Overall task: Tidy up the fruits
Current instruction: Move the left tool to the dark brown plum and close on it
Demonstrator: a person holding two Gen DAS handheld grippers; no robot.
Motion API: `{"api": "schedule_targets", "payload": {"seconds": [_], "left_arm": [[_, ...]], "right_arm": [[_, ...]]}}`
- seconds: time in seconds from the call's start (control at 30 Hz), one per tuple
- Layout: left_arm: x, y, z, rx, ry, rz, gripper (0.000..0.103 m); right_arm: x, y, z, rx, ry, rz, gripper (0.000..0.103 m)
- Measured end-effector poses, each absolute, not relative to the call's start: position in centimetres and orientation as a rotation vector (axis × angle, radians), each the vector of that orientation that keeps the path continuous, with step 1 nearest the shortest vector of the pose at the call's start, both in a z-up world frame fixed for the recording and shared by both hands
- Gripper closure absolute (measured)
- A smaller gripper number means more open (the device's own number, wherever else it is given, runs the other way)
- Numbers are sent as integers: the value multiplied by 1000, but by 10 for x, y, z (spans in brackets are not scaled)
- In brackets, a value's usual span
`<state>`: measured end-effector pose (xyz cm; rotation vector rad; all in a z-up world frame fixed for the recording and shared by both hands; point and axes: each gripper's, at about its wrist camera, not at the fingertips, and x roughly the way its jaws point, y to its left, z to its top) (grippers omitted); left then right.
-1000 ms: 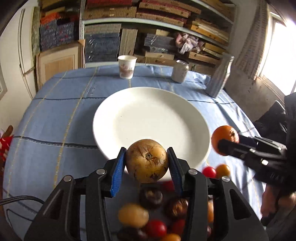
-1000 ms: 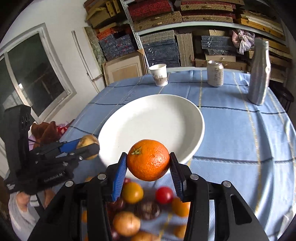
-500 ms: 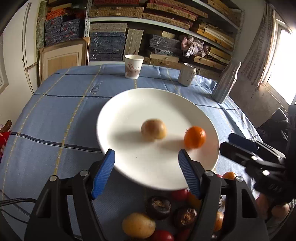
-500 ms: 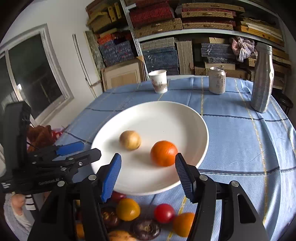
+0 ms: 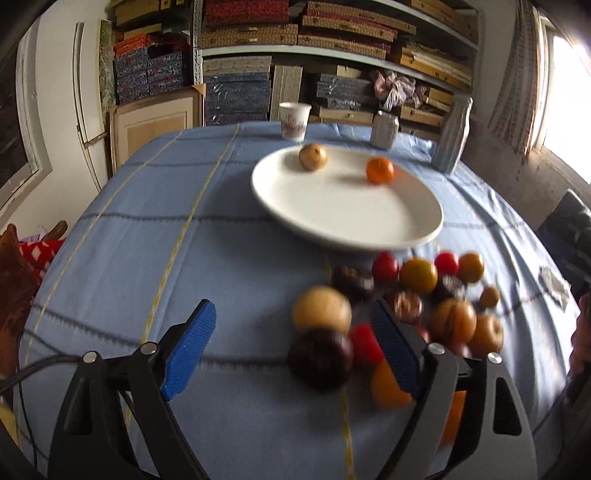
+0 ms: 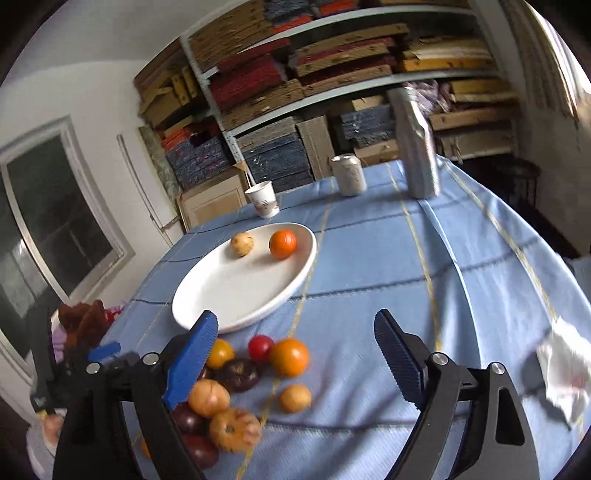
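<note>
One white plate (image 6: 207, 295) carries two fruits: one orange (image 6: 283, 243) and one tan, russet-skinned fruit (image 6: 242, 244). Behind it stand one paper cup (image 6: 263, 200), one drink can (image 6: 348, 174) and one silver bottle (image 6: 415, 147). Loose on the blue tablecloth (image 6: 369, 266) lies a heap of small fruits (image 5: 406, 295), red, orange, tan and dark purple; blur and overlap allow no exact count, though more than a dozen show.

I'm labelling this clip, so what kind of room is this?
Probably a storeroom or workshop at home, used for meals too: shelves stacked with flat boxes behind, a round table under a blue cloth, and a white plate with fruit.
</note>
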<state>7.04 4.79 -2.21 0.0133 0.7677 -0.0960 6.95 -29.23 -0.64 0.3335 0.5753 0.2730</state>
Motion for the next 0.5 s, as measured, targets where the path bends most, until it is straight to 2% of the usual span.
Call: {"api": "schedule_targets", "payload": {"seconds": [0.03, 0.1, 0.5], "left_arm": [[64, 48, -27, 15, 776, -93, 12], [54, 52, -34, -1, 801, -94, 12], [70, 58, -50, -18, 908, -65, 8]], "right_arm": [[66, -296, -8, 348, 572, 267, 14], [58, -305, -13, 376, 561, 246, 11], [57, -312, -21, 407, 572, 231, 10]]}}
